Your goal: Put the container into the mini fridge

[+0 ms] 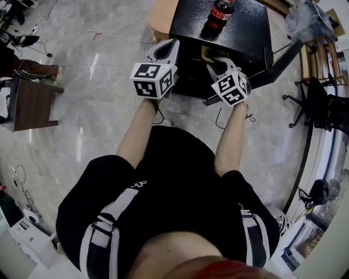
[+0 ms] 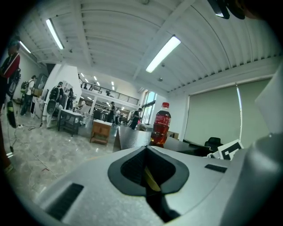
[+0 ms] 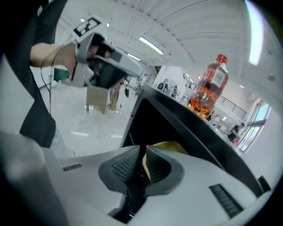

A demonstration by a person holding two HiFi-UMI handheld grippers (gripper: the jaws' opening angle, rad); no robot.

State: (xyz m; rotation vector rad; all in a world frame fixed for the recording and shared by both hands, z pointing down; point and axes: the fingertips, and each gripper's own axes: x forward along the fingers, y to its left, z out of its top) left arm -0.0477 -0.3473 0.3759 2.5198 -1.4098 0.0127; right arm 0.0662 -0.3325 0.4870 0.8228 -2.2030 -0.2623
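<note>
Head view: the black box-shaped mini fridge stands on the pale floor directly ahead. Its door is swung open to the right, and a red-capped plastic cola bottle stands upright on its top. The right gripper is at the cabinet mouth with the pale yellow container at its tips. The left gripper hangs just beside the cabinet's left front edge, apart from the container. Left gripper view: the jaws are together. A thin yellow sliver shows between the pads, but what it is cannot be determined, and no container shows beyond them. Right gripper view: the jaws are clamped narrowly on a pale edge of the container, whose yellow body lies just beyond them against the dark fridge interior. Procedure, as judged: advance the right gripper straight into the opening with the container level. Clear the upper edge so the bottle is not jarred, and release only once the base rests on a surface inside. Hold the left gripper clear of the door. Limitations: the jaws hide the container's full shape, lid and contents, and the shelves inside the cabinet cannot be made out.
</note>
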